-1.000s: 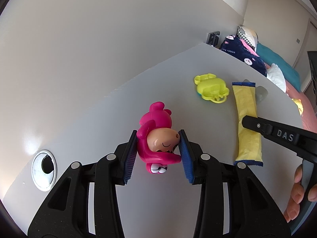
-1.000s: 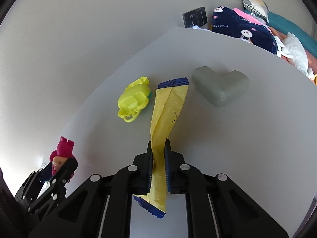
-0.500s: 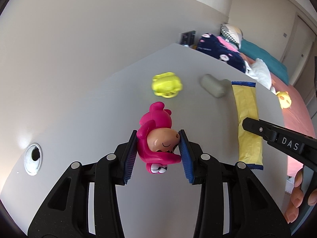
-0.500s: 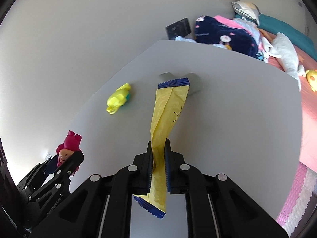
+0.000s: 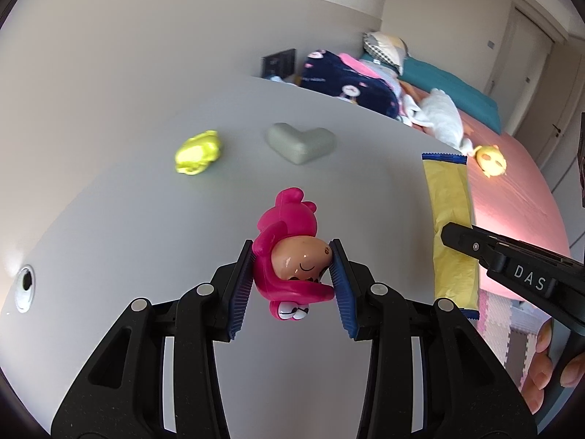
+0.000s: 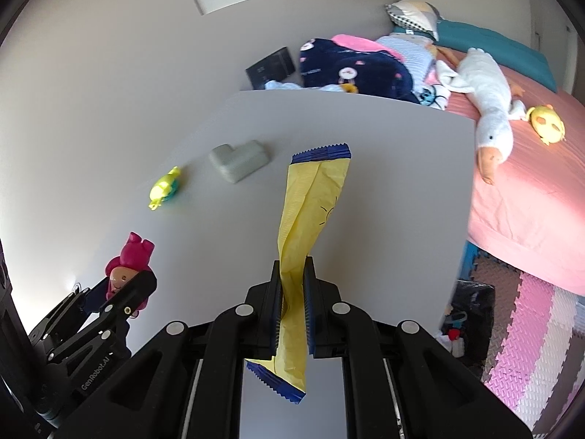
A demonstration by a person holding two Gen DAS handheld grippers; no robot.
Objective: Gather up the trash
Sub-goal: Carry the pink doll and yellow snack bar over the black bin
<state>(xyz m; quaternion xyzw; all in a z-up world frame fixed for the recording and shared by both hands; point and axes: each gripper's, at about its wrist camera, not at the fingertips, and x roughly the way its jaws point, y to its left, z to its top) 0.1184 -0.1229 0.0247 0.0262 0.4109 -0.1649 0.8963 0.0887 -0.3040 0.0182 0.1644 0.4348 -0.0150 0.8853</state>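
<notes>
My left gripper (image 5: 292, 256) is shut on a pink toy figure (image 5: 292, 248) with a peach face, held above the grey table (image 5: 146, 219). It also shows in the right wrist view (image 6: 126, 267). My right gripper (image 6: 292, 267) is shut on a long yellow wrapper (image 6: 310, 197) with blue ends, held up above the table. The wrapper also shows in the left wrist view (image 5: 449, 212), with the right gripper's finger across it.
A yellow-green toy (image 5: 197, 152) and a grey heart-shaped block (image 5: 299, 142) lie on the table's far part. A round cable hole (image 5: 23, 287) sits at the left. Beyond the table edge is a pink bed (image 6: 530, 190) with plush toys; a black bin (image 6: 471, 314) stands on the floor.
Both grippers have risen and pulled back from the table with their loads. The yellow-green toy and grey block now look farther away, and the bed and floor have come into view.
</notes>
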